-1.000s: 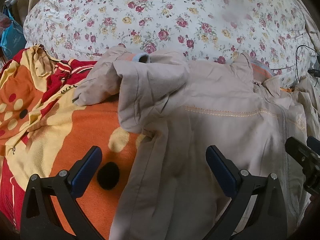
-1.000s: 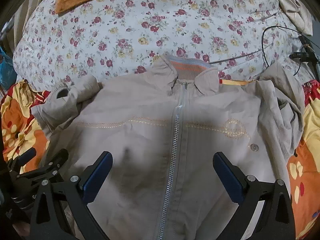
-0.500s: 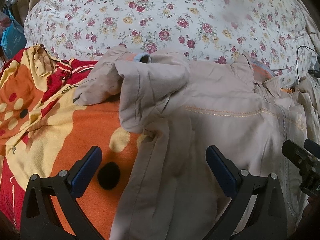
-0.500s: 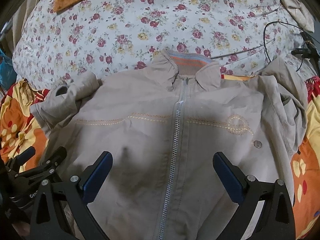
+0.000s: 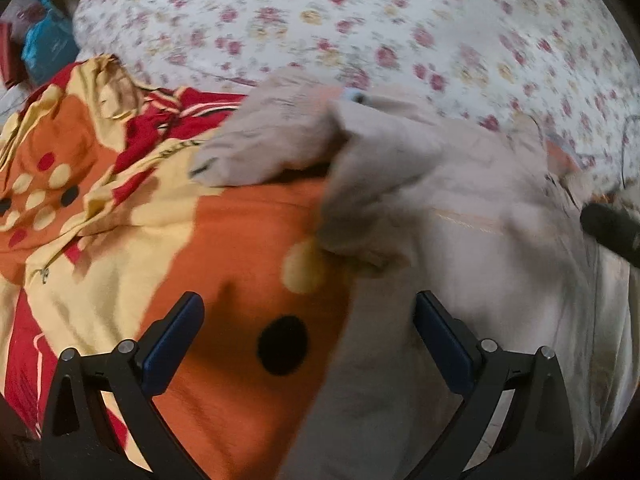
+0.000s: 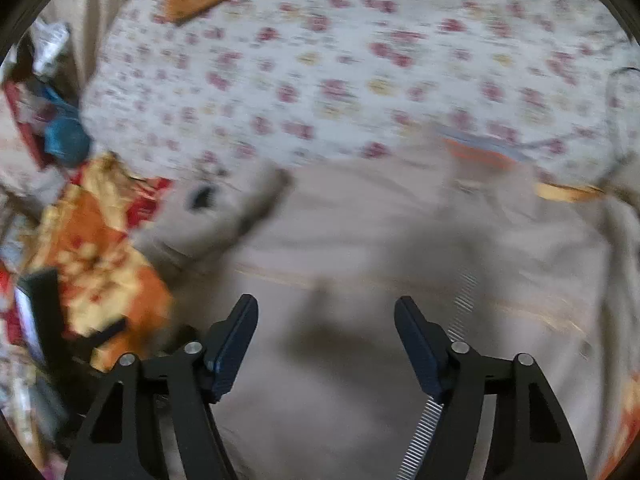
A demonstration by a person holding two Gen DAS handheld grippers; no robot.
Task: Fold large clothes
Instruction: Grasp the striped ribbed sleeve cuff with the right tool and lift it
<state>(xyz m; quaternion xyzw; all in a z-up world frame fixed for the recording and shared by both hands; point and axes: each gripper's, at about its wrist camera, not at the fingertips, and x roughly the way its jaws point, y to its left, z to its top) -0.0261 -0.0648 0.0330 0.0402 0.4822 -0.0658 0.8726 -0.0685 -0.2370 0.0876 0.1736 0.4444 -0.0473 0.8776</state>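
Above beige jacket (image 6: 360, 240) — right gripper (image 6: 326, 334) and left gripper (image 5: 308, 334) spread, empty.

Floral bedsheet (image 5: 400, 20) beside an orange spotted blanket (image 5: 240, 248)

Surface: a bed covered by a white floral sheet (image 5: 400, 20).
On the sheet, nearer side: an orange, yellow and red spotted blanket (image 5: 224, 248).
Across blanket and sheet: a beige zip jacket (image 6: 360, 260), spread front up.
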